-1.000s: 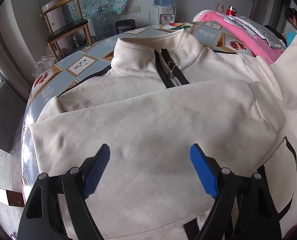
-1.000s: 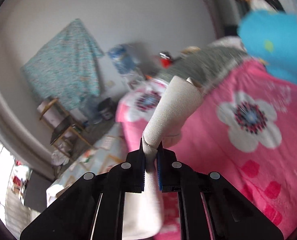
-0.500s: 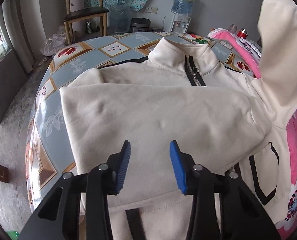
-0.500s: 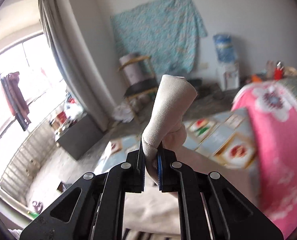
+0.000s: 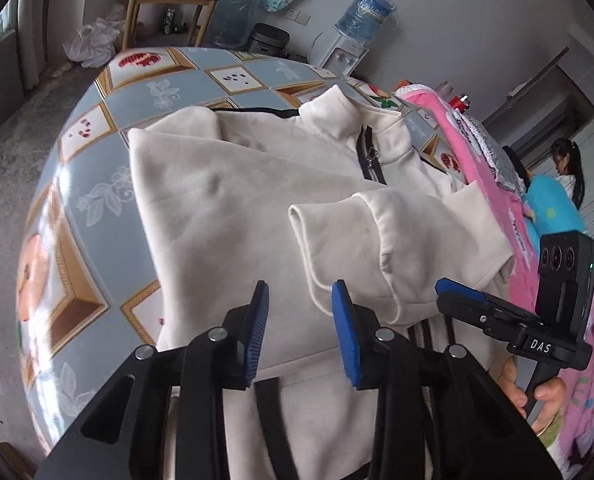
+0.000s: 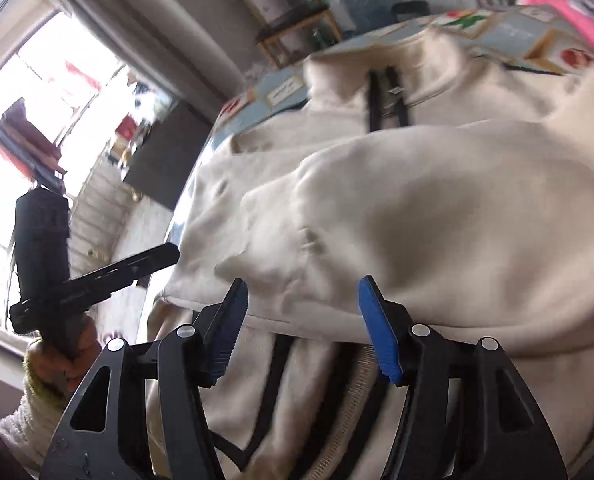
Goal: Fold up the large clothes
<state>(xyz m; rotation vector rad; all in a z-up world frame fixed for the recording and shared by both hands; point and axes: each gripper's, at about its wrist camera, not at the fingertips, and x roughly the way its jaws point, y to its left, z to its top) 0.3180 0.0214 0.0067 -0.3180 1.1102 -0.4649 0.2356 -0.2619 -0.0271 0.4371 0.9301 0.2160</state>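
Water dispenser [image 5: 349, 54], wooden chair [image 5: 169, 4], pink blanket [image 5: 493, 168].

Matt, seemingly fleecy cloth jacket [image 5: 233, 216]

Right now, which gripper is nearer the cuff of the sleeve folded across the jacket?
Left. The left gripper hovers with the sleeve cuff just beyond its fingers, nothing between them. The right gripper, opening, sits off to the cuff's side, over the sleeve farther up.

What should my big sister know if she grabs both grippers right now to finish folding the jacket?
Left gripper: jaws closing, nothing between them, above the jacket.
Right gripper: jaws opening, sleeve let go.
Jacket lies on the table, collar far side.
Done: both sleeves folded across the chest.
Left: probably fold the body up.
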